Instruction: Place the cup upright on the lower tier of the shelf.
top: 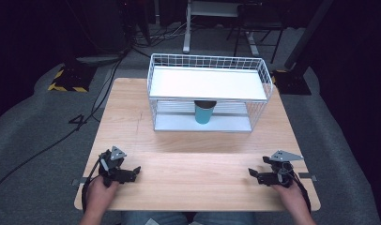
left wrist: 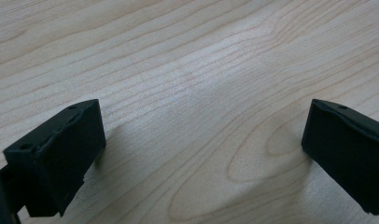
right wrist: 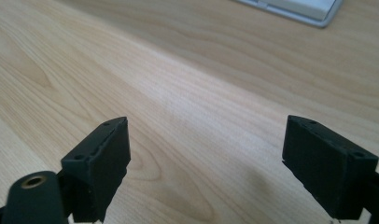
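Well beyond both grippers' parted jaws, teal cup (top: 205,113) stands inside wire rack (top: 156,79).

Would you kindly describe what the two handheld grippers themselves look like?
Both are black. The left gripper carries a small grey three-cornered plate on top, and a black cable loops from it. The right gripper has a larger grey plate. Each ends in two blocky black fingers with small screw holes.
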`<state>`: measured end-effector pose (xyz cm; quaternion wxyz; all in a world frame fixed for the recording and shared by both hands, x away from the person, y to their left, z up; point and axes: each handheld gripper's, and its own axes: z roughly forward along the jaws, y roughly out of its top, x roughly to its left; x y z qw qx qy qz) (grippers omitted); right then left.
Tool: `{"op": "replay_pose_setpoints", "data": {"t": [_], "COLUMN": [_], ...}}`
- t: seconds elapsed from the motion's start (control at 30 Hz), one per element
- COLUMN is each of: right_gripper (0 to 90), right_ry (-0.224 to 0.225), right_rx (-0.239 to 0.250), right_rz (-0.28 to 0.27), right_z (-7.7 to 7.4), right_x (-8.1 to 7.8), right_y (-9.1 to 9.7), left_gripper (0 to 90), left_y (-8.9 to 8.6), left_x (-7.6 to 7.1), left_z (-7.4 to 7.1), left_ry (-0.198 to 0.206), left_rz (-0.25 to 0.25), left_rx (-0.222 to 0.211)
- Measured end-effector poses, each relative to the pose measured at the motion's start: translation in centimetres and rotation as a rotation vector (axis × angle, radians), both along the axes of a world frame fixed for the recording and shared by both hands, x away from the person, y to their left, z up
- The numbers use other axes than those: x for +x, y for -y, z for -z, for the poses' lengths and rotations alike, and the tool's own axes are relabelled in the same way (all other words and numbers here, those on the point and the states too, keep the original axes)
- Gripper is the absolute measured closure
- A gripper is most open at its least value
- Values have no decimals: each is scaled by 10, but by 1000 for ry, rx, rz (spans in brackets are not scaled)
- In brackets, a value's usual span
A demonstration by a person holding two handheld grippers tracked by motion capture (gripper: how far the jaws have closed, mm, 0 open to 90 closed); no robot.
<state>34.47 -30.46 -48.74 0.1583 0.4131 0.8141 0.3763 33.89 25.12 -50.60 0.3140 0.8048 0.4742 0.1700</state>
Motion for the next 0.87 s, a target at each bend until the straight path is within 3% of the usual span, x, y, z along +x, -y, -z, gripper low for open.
{"op": "replay_pose_setpoints", "data": {"t": [0.43,0.57,0.87], "right_gripper": [147,122,94], "right_ry": [5,24,17], "right_rx": [-64,-61,-62], "right_rz": [-3,-5,-16], "right_z": [15,17,18], "right_x": [-1,-1,-1], "right_y": [-5,-5,-6], "left_gripper": [0,0,0], "left_y": [0,0,0], "left_x": [0,0,0], "left_z": [0,0,0], "left_ry": [0,0,0], "left_rz": [0,1,0], "left_rx": [0,0,0]}}
